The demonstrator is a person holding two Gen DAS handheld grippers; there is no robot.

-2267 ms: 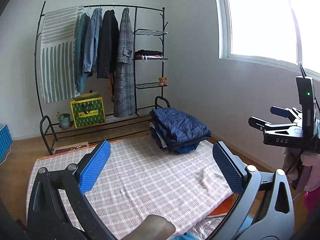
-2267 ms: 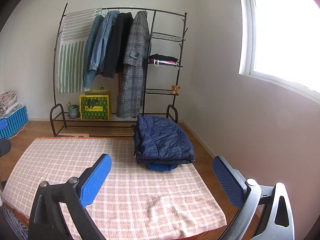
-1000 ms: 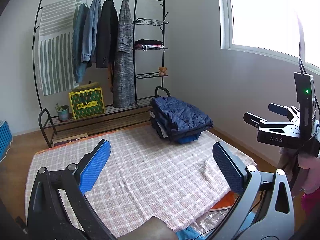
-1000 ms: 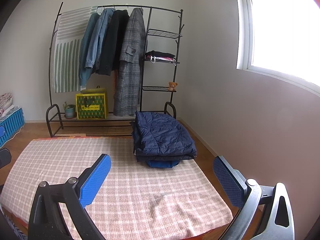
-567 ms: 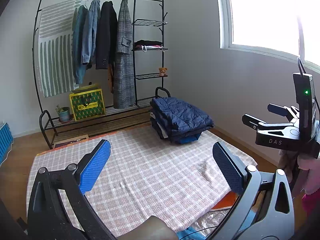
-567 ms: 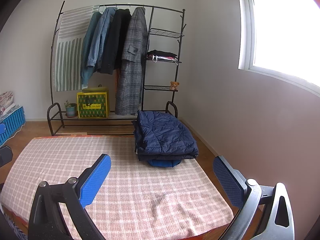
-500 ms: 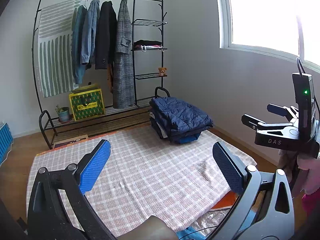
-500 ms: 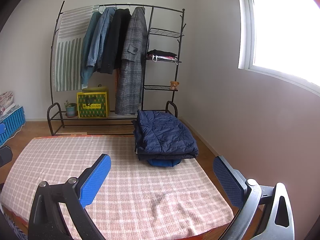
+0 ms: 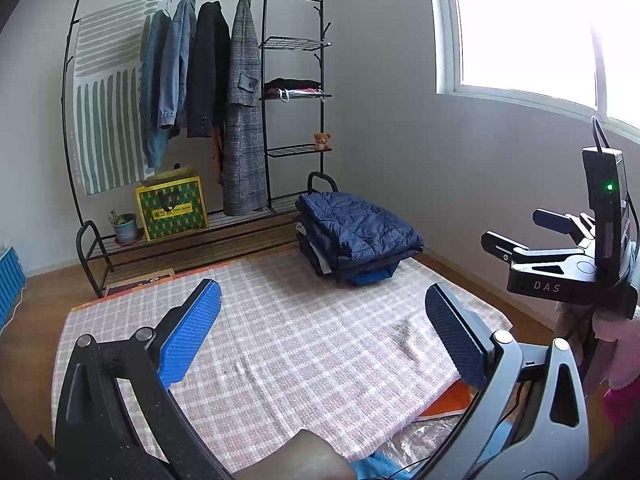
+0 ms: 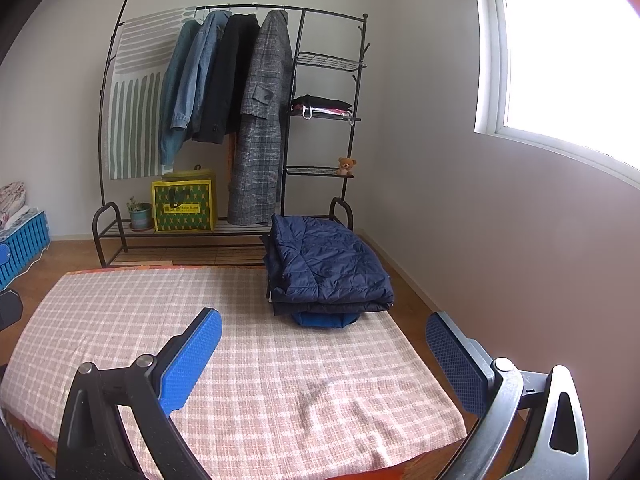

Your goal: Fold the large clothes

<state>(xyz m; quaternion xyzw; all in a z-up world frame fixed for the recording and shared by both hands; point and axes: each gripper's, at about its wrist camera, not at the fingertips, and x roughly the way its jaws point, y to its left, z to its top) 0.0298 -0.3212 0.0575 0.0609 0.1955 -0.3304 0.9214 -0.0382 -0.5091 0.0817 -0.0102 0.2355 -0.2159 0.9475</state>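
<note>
A stack of folded clothes topped by a navy quilted jacket (image 9: 356, 236) sits at the far right corner of a pink checked blanket (image 9: 280, 344); it also shows in the right wrist view (image 10: 328, 268) on the blanket (image 10: 240, 380). My left gripper (image 9: 320, 336) is open and empty, above the blanket's near part. My right gripper (image 10: 324, 356) is open and empty above the blanket's near right part; it also shows at the right edge of the left wrist view (image 9: 532, 228). Several coats and jackets (image 9: 200, 80) hang on a black rack (image 9: 320, 92).
A yellow-green bag (image 9: 172, 208) and a small potted plant (image 9: 125, 227) stand on the rack's bottom shelf. A teddy bear (image 9: 321, 141) sits on a side shelf. A blue crate (image 10: 20, 244) stands at the left. A wall with a window (image 10: 560, 80) runs along the right.
Both views have shifted only slightly; the right gripper has drifted a little leftward in the left wrist view. Both grippers stay open and empty. The clothes have not moved.
</note>
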